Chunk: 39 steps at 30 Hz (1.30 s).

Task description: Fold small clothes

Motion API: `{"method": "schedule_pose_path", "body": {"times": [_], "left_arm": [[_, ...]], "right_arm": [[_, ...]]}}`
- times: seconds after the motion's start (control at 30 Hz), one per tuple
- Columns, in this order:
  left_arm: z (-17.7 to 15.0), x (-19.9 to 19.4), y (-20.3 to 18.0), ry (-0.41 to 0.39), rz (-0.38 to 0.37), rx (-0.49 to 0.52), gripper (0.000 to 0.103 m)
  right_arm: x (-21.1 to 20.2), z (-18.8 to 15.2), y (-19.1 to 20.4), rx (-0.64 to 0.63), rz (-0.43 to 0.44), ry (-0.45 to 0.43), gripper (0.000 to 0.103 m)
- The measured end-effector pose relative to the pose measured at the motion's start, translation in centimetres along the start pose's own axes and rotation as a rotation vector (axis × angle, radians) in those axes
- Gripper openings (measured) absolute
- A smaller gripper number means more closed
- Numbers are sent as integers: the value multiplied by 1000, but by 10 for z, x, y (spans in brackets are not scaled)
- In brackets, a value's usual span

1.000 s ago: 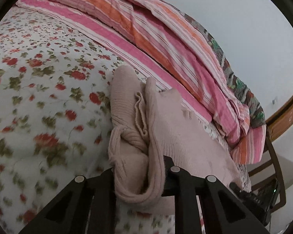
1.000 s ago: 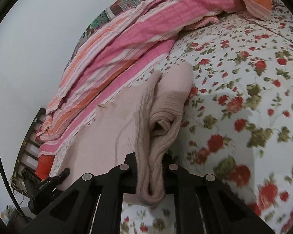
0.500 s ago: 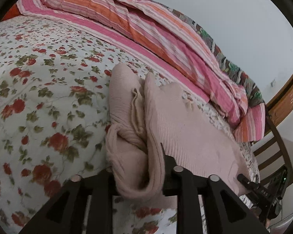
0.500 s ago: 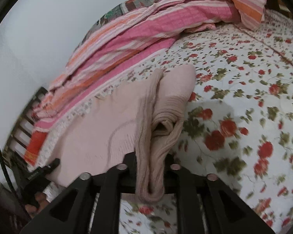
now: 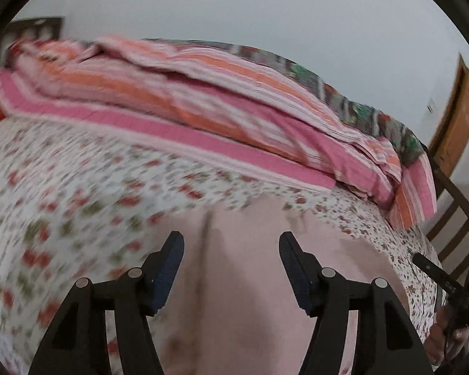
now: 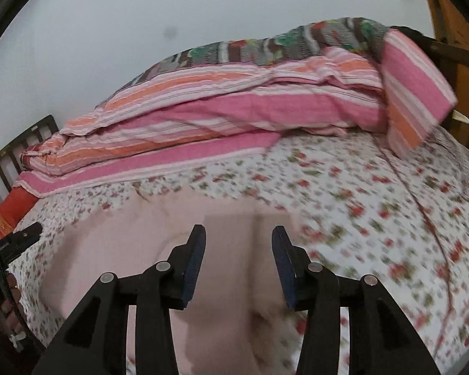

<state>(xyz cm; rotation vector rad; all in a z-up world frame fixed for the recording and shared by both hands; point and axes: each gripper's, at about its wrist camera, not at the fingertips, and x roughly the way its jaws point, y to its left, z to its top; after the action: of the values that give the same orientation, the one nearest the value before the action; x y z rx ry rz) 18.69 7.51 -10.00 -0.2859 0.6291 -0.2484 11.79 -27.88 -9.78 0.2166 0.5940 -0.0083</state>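
Now both gripper (image 5: 231, 240) (image 6: 239, 232) jaws are opening, empty, above the pink garment (image 5: 250, 281) (image 6: 228, 281).

The pale pink knit garment (image 5: 244, 281) lies spread flat on the flowered bed cover, filling the near middle of the left wrist view and running out of sight at the near edge. Its surface looks soft and plain — a faint vertical crease or fold line shows left of centre, and the far edge is roughly straight, with a small notch toward the right. In the right wrist view the same garment (image 6: 159, 250) spreads from the near centre to the left; a curved seam shows on its left part, and a fold line runs right of centre. Both views are blurred, so the knit texture cannot be made out.
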Motion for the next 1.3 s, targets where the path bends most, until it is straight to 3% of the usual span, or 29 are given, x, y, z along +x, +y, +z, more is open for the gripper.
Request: {"method": "schedule_pose_path", "body": {"times": [0.13, 0.23, 0.3, 0.33, 0.37, 0.43, 0.53, 0.67, 0.9, 0.93, 1.0, 1.1, 1.2, 1.3], "left_arm": [[13, 38, -27, 28, -13, 50, 61], [11, 69, -25, 89, -31, 16, 59], [1, 93, -16, 145, 43, 25, 56], [-4, 104, -8, 173, 91, 35, 48], [-8, 111, -2, 194, 118, 36, 29], [-13, 112, 14, 189, 83, -9, 24], [-16, 109, 17, 164, 65, -18, 25], [-20, 111, 0, 152, 129, 69, 31], [-17, 114, 8, 153, 91, 48, 34], [-17, 116, 7, 154, 92, 50, 34], [-17, 116, 6, 154, 97, 58, 36], [-17, 117, 5, 154, 90, 61, 38], [-17, 117, 5, 154, 85, 59, 38], [-17, 117, 5, 156, 82, 60, 41]], "right_arm": [[44, 20, 28, -18, -9, 57, 23], [79, 20, 36, -6, 19, 130, 21], [100, 14, 38, -5, -2, 172, 21], [109, 12, 37, -6, -21, 190, 21], [121, 8, 33, -6, -55, 217, 19], [135, 0, 24, -1, -100, 234, 10], [144, -3, 13, 19, -88, 223, 6], [154, -1, 22, -29, -139, 233, 6], [150, 7, 35, -61, -180, 257, 10], [150, 7, 35, -61, -180, 257, 17], [144, 11, 51, -76, -117, 247, 31], [144, 14, 79, -96, -1, 238, 32], [158, 9, 107, -125, 57, 266, 32], [181, -3, 118, -150, 36, 311, 36]]}}
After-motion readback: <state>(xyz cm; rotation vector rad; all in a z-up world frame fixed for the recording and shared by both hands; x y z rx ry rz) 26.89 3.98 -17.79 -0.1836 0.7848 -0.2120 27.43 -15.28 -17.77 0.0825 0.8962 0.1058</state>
